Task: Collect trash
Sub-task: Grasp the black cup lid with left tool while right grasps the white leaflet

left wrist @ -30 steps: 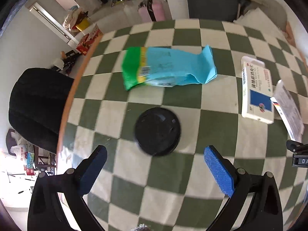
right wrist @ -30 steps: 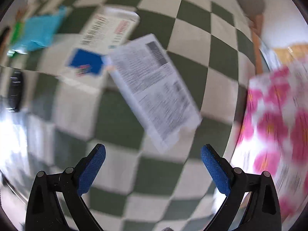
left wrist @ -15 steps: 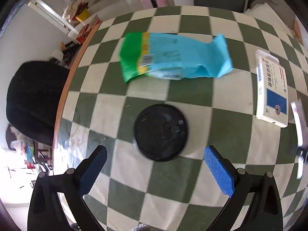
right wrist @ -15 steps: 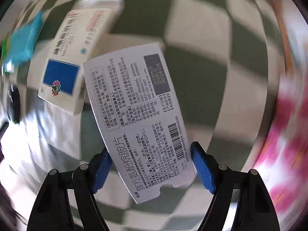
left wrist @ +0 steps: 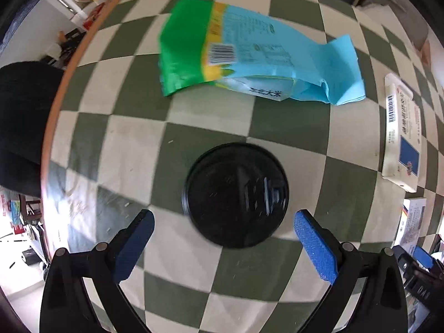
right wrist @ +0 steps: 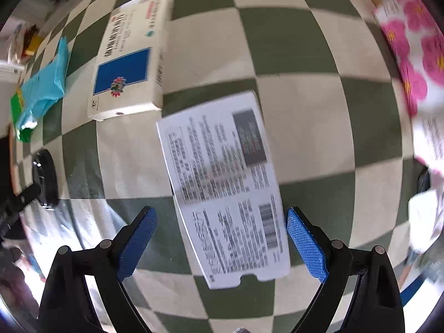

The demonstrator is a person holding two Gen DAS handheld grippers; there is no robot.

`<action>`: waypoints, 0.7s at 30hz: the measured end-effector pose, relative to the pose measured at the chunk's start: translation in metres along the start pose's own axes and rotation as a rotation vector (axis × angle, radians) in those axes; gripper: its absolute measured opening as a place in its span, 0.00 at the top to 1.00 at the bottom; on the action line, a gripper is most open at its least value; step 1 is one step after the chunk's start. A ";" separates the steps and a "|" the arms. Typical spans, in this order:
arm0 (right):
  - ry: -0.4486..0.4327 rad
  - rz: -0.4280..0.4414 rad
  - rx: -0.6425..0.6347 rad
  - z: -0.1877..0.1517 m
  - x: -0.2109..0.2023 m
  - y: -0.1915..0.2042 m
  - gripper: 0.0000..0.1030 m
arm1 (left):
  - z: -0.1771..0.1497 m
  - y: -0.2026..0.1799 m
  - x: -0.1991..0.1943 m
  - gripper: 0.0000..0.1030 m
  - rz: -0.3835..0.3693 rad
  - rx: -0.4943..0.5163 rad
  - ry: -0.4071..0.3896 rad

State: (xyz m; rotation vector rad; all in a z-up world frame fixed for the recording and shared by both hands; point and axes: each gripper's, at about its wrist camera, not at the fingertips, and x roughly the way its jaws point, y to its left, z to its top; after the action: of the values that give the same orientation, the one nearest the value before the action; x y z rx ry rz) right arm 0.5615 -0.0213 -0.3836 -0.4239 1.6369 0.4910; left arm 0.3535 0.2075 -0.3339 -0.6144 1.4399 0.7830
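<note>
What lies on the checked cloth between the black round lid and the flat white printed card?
In the right wrist view, only bare checked cloth separates the black lid from the printed card; the blue-and-white box lies farther up.

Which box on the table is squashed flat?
The white printed carton between the right gripper's open fingers lies flattened like a sheet. The box with the blue square beside it keeps its full shape.

We see a green-and-cream checked table point(left wrist: 133, 144) with a black chair point(left wrist: 22, 127) at left, clutter beyond at upper left.
</note>
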 end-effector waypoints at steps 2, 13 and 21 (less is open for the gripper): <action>-0.007 -0.041 -0.038 0.004 0.001 0.007 0.07 | 0.006 -0.006 0.009 0.01 0.005 0.012 0.014; -0.077 -0.086 -0.039 -0.036 -0.012 0.018 0.26 | -0.008 -0.019 -0.001 0.21 0.009 0.044 -0.034; 0.025 -0.098 -0.066 -0.046 -0.016 0.022 0.24 | -0.050 -0.050 -0.015 0.21 -0.008 0.105 -0.053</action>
State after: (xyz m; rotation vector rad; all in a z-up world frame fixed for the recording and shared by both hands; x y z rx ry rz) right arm 0.5134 -0.0277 -0.3614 -0.5582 1.6192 0.4688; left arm 0.3621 0.1359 -0.3260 -0.5150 1.4196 0.7072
